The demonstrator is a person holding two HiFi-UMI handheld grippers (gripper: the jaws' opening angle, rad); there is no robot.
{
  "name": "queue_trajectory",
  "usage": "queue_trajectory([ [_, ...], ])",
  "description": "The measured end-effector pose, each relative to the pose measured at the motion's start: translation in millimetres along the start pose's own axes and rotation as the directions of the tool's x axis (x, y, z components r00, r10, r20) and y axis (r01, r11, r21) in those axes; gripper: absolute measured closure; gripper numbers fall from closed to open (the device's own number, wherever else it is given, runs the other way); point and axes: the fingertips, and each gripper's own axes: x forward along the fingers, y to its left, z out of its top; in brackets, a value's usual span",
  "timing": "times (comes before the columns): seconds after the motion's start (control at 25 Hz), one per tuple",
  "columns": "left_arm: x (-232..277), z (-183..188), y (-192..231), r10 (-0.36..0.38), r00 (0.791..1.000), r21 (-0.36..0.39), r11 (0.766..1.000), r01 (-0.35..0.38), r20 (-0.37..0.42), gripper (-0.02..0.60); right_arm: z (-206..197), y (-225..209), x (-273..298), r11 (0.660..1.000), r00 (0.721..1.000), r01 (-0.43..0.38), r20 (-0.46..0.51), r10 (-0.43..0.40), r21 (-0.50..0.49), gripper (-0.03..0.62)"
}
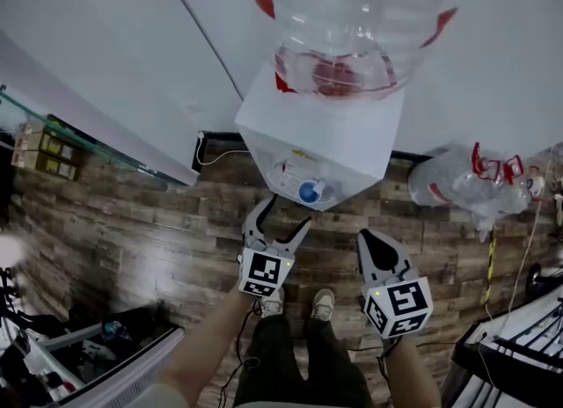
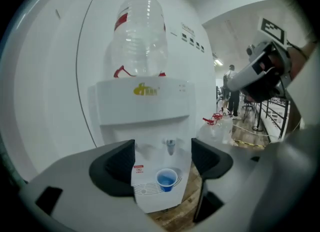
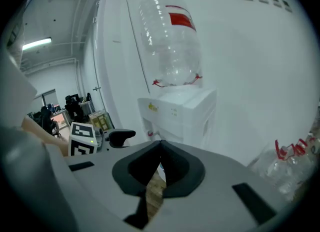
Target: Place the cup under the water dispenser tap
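Two hand-held grippers hang in front of the water dispenser, and neither touches anything. The left hand-held gripper has its jaws spread wide with nothing between the pads. The right hand-held gripper has its jaws pressed together and is empty. The main risk from here is a knock. The cup is light and appears empty, so a spread jaw swung back toward the front of the water dispenser could tip it or push it off the drip tray. A second risk is alignment. If the cup sits off-centre from the tap, water would miss it and splash the tray and the wooden floor. From the left gripper view it looks roughly in line, slightly to one side. The cup is small, blue and open-topped, tapering toward its base. It stands upright on the drip tray in the recess of the water dispenser, directly below the tap and well apart from both grippers. Judged from this, the placement appears complete.
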Motion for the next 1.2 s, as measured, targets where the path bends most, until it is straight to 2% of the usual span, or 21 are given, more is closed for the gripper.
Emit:
queue_trajectory([
  [0.4, -85, 143, 14, 0.017, 0.997, 0.042, 0.999, -0.021, 0.081, 0.338, 103, 24, -77, 0.998, 0.992, 0.025, 0.123, -0.017, -0.063, 0.588],
  [0.64, -142, 223, 26, 0.045, 0.988, 0.051, 0.997, -0.053, 0.147, 0.370, 164, 32, -125, 0.994, 0.978, 0.051, 0.205, -0.030, -0.099, 0.588],
  [0.96, -200, 299, 26, 0.061, 0.972, 0.085, 0.993, -0.082, 0.228, 0.426, 227, 48, -187, 0.982, 0.952, 0.085, 0.306, -0.030, -0.169, 0.588],
  [1.2, -228, 336, 13, 0.042, 0.960, 0.097, 0.993, -0.072, 0.277, 0.491, 247, 66, -225, 0.978, 0.942, 0.080, 0.335, -0.010, -0.195, 0.588],
])
